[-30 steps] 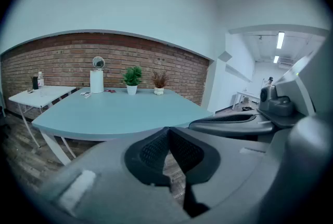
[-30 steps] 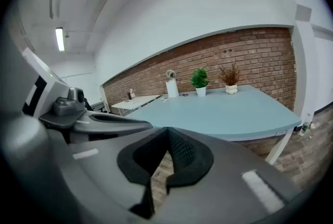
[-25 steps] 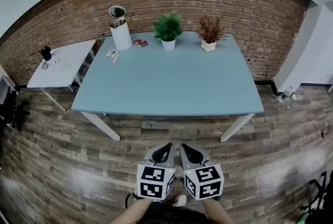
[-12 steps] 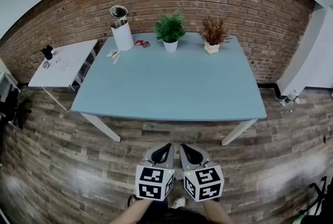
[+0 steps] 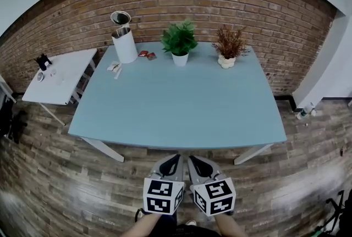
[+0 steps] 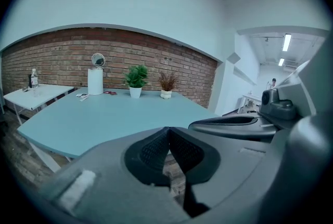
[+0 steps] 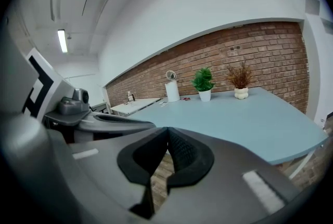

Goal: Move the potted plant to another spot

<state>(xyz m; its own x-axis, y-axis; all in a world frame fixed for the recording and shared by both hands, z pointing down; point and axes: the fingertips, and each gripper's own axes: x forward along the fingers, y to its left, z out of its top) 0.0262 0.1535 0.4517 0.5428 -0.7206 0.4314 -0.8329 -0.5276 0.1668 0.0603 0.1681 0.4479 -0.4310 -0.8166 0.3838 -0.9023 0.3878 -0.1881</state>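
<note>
**Plant untouched at the counter's far edge**

The green potted plant stands at the back of the blue counter, near the brick wall, with a brown dried plant to its right and a white canister to its left; which plant is meant I cannot tell. The left tongs and right tongs hang side by side short of the near edge, well apart from both, each closed on nothing, likely because the approach comes first
</note>
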